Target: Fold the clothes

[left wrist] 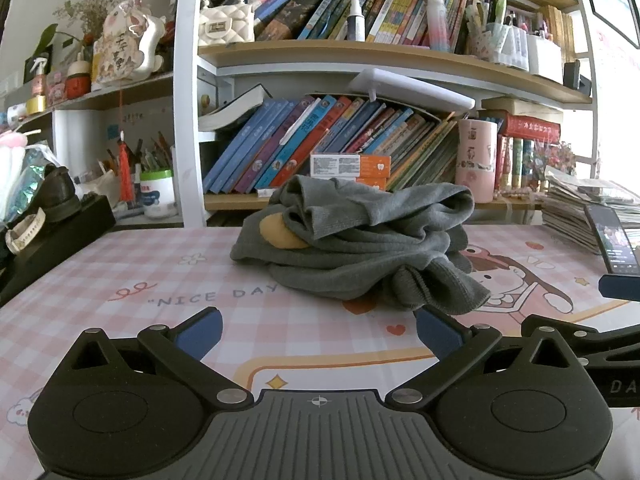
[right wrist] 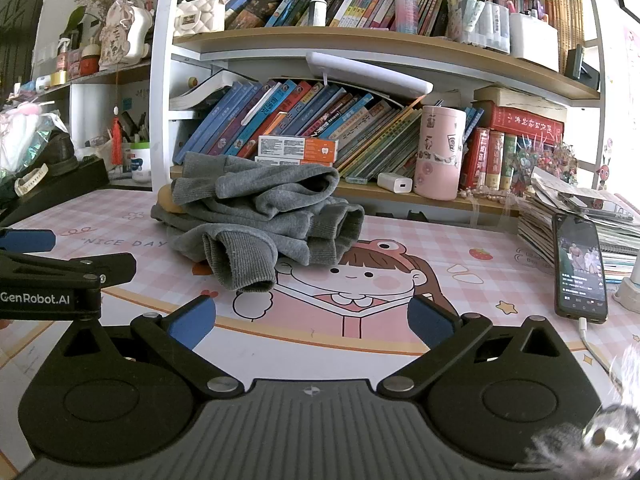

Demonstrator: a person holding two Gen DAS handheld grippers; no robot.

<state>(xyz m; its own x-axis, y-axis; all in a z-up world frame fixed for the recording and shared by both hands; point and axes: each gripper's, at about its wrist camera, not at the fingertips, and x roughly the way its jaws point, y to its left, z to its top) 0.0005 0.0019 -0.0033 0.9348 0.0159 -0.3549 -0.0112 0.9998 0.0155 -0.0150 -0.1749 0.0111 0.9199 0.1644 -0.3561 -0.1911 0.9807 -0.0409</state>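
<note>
A crumpled grey sweater (left wrist: 360,240) with a yellow patch lies in a heap on the pink checked desk mat (left wrist: 120,280). In the right wrist view the same grey sweater (right wrist: 260,216) sits left of centre, one ribbed cuff hanging toward me. My left gripper (left wrist: 318,334) is open, just short of the heap, nothing between its blue pads. My right gripper (right wrist: 310,322) is open too, over the mat's (right wrist: 460,256) cartoon girl, to the right of the sweater. The left gripper (right wrist: 28,240) shows at the left edge of the right wrist view.
A phone (right wrist: 580,264) with a lit screen lies on the mat at the right, its cable trailing forward. A stack of magazines (right wrist: 580,216) sits behind it. A bookshelf (right wrist: 360,40) full of books stands behind the desk, with a pink cup (right wrist: 438,152). A black box (left wrist: 52,236) stands at left.
</note>
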